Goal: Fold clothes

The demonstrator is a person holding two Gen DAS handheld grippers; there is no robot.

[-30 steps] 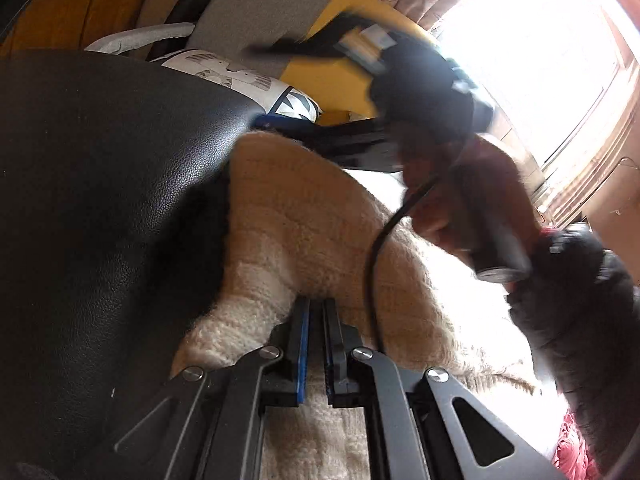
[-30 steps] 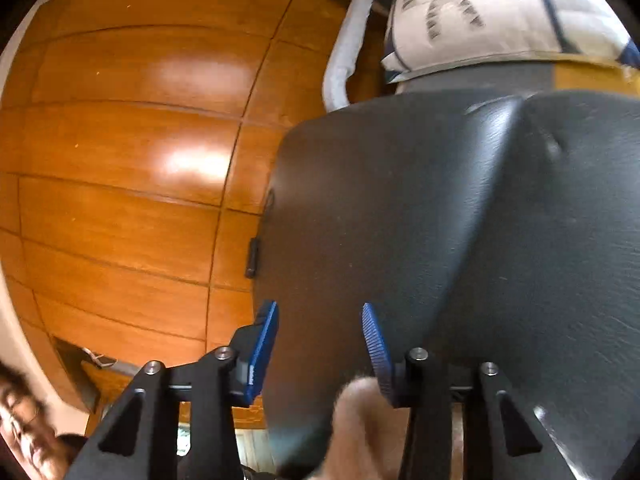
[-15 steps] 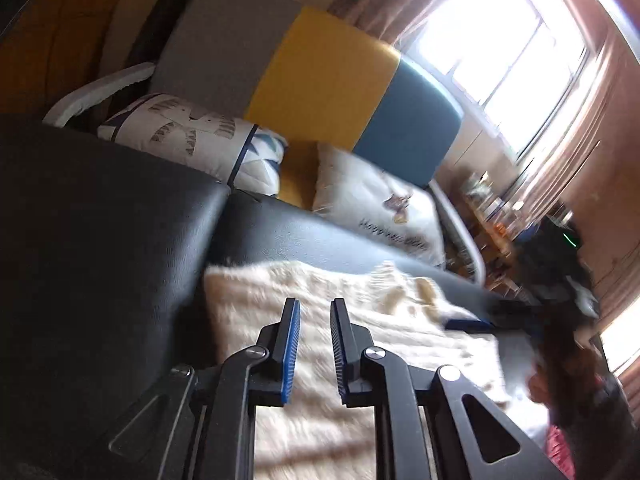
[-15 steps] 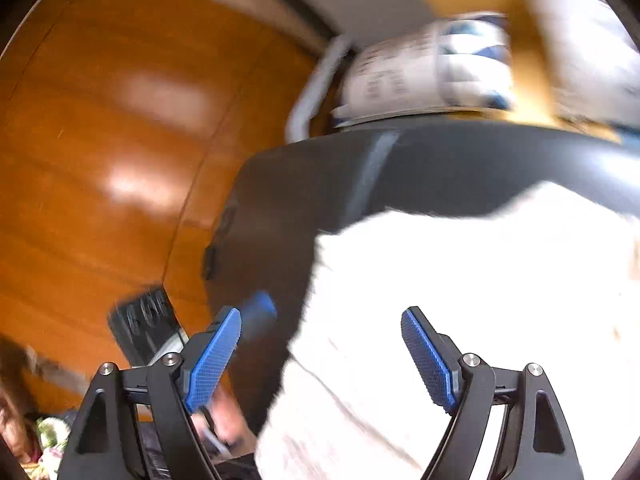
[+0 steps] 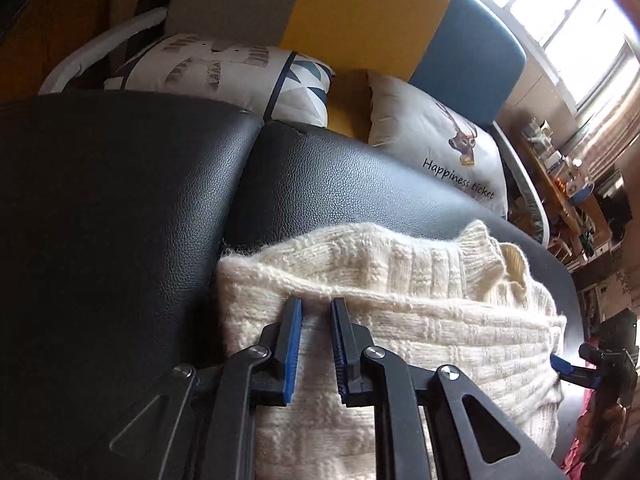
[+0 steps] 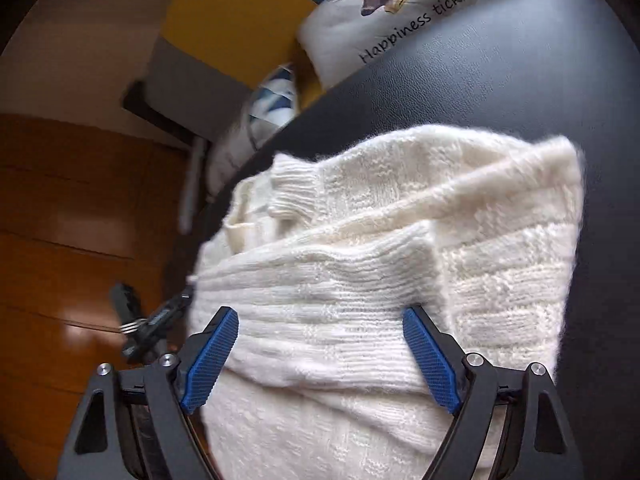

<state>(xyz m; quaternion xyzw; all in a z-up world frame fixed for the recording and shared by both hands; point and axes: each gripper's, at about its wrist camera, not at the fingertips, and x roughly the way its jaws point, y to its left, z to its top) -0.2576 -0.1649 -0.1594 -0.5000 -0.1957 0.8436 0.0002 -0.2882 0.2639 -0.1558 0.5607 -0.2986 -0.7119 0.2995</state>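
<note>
1. Left hand-held gripper (image 5: pixel 316 344) — jaws narrowly apart, holding nothing, over the sweater's (image 5: pixel 400 320) folded edge at lower centre.
2. Right hand-held gripper (image 6: pixel 320 356) — jaws wide, empty, straddling the fold.
3. Sweater's long axis runs left–right on the black seat (image 5: pixel 120 200).

I hold the left hand-held gripper (image 5: pixel 316 312) tilted steeply down over the cream sweater (image 5: pixel 400 320), its two blue-padded fingers (image 5: pixel 294 344) set a narrow gap apart with their tips at a raised fold near the sweater's left edge; nothing is pinched between them. My right hand-held gripper (image 6: pixel 320 320) angles down more gently at the sweater's opposite end, its blue pads (image 6: pixel 212 356) spread wide to either side of a thick folded layer without pressing on it. Seen from the left wrist camera, the right hand-held gripper (image 5: pixel 568 368) shows at the sweater's far right edge, its blue tip just beside the knit.
</note>
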